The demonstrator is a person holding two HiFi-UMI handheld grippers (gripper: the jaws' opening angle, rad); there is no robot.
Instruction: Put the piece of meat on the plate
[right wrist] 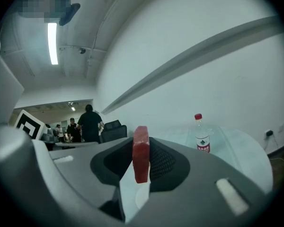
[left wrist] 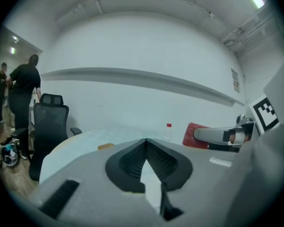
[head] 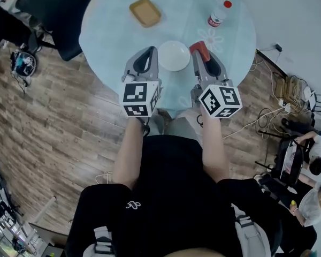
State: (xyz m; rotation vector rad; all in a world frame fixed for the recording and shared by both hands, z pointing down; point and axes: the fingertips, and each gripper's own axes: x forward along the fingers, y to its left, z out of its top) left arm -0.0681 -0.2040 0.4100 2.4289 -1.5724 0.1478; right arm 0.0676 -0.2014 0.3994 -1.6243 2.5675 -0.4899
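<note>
Standing on edge between the jaws of the right gripper (head: pixel 201 52), the piece of meat (right wrist: pixel 141 154) is a red slab clamped by both pads, which are partly closed on its flat sides. In the head view it sits in the upper middle of the frame, just right of the white plate (head: pixel 173 55) and apart from its rim. The left gripper (head: pixel 150 51) points at the plate's left edge with its jaws closed tip to tip on nothing. The plate rests near the lower edge of a round pale-blue table (head: pixel 112 36). Farther up the frame lie a tan tray (head: pixel 145 12) and a red-capped bottle (head: pixel 219 14), and a black office chair (head: pixel 59 9) stands at the upper left.
</note>
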